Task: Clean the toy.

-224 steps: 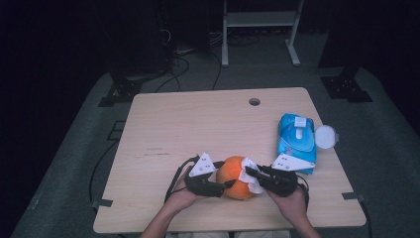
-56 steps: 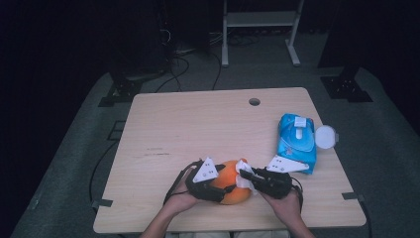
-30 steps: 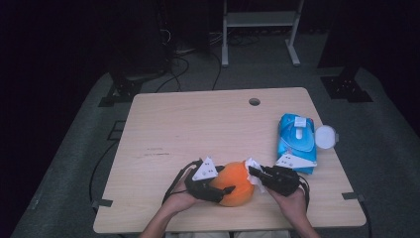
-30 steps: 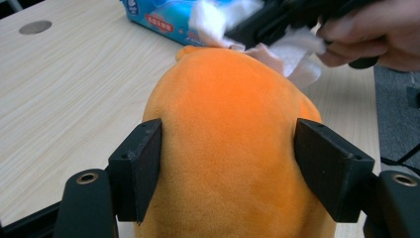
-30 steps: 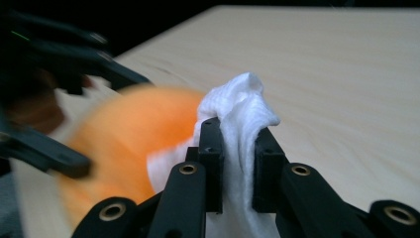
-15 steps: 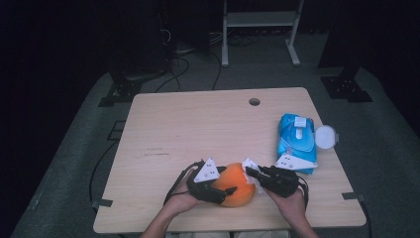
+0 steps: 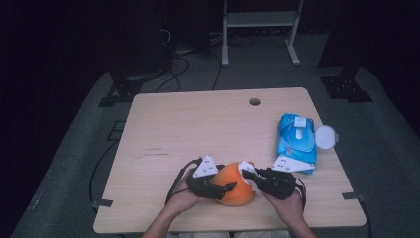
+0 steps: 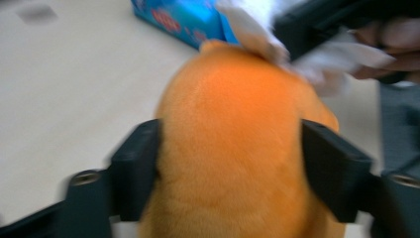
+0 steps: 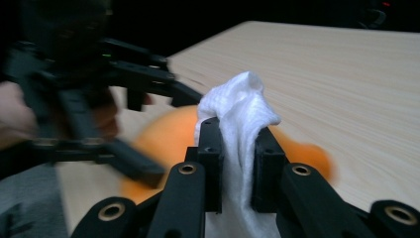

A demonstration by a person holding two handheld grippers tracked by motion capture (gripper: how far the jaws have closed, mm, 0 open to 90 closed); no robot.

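The left gripper [image 7: 225,187], its jaws just closing, clasps the orange plush toy [image 8: 237,148]; at its 2 o'clock, the right gripper [image 9: 236,148] pinches a white wipe [image 9: 242,114] against it.

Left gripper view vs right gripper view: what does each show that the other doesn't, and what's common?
Left gripper view: the left gripper has both pads pressed on the sides of the orange plush toy, with the blue wipes pack lying on the table behind it.

Right gripper view: the right gripper is shut on a white wipe that stands up between its pads.

Both: the orange plush toy, the white wipe, the wooden table, and the other hand's gripper.
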